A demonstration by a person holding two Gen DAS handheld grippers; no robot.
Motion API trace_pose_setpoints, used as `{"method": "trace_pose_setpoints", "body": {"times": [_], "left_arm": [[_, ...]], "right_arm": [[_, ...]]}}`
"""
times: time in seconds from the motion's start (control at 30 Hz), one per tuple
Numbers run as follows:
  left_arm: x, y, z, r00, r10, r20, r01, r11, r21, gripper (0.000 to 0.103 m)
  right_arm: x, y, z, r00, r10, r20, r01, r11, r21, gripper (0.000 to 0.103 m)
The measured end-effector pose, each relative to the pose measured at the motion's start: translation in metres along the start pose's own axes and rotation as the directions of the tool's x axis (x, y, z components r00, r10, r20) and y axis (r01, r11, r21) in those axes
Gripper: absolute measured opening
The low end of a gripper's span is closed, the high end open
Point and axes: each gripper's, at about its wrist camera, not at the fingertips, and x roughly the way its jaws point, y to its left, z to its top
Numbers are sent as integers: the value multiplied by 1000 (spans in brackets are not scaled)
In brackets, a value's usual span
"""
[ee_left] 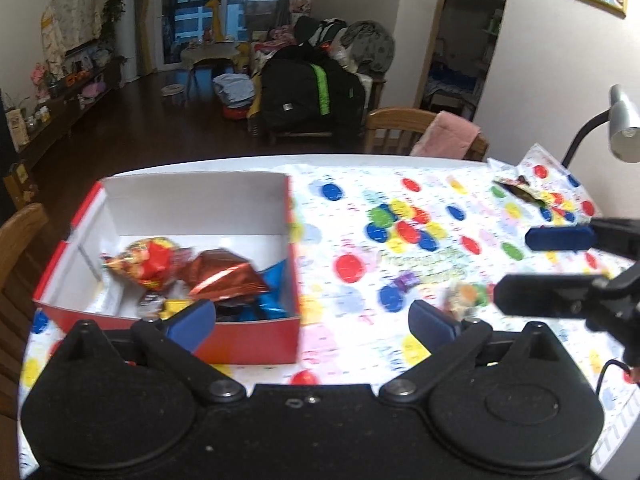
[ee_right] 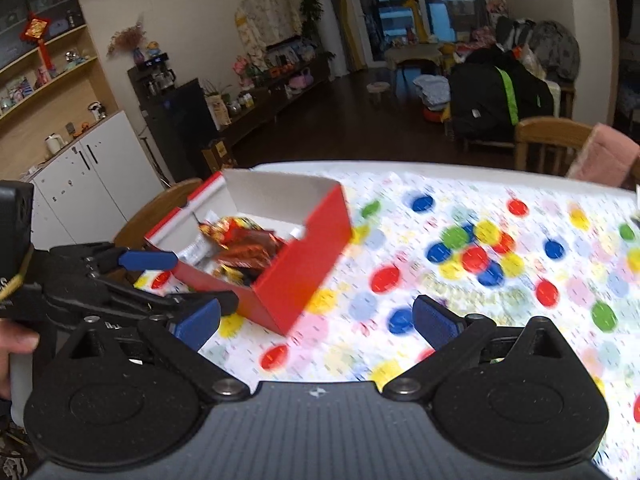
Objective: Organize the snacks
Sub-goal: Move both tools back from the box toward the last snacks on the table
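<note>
No text reads clearly: the print on the tablecloth (ee_left: pixel 420 264) and the snack wrappers (ee_left: pixel 152 264) (both motion-blurred) stays illegible.

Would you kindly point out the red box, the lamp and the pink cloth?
red box (ee_left: pixel 256 334), left wrist view, near wall.
lamp (ee_left: pixel 622 128), left wrist view, shade.
pink cloth (ee_left: pixel 448 136), left wrist view, middle.

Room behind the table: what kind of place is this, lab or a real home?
Most likely a lived-in home, a dining area opening onto a living room. Cues: wooden dining chair at the table, shelving unit with household items, and piled bags on furniture.
</note>
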Motion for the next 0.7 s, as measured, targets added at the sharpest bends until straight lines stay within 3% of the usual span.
{"method": "trace_pose_setpoints", "body": {"times": [0.27,0.47,0.7], "left_arm": [[22,-47,-7,1000,-26,5,26,1000,2,103],[50,-77,-6,999,-39,-16,39,999,-7,103],[95,-108,0,999,-35,-40,38,996,75,103]], "right_arm": [[-2,-58,-29,992,-116,-48,117,993,20,103],[6,-98,-40,990,-122,-77,129,988,85,103],[20,-126,-46,989,-114,-95,122,989,80,103]]}}
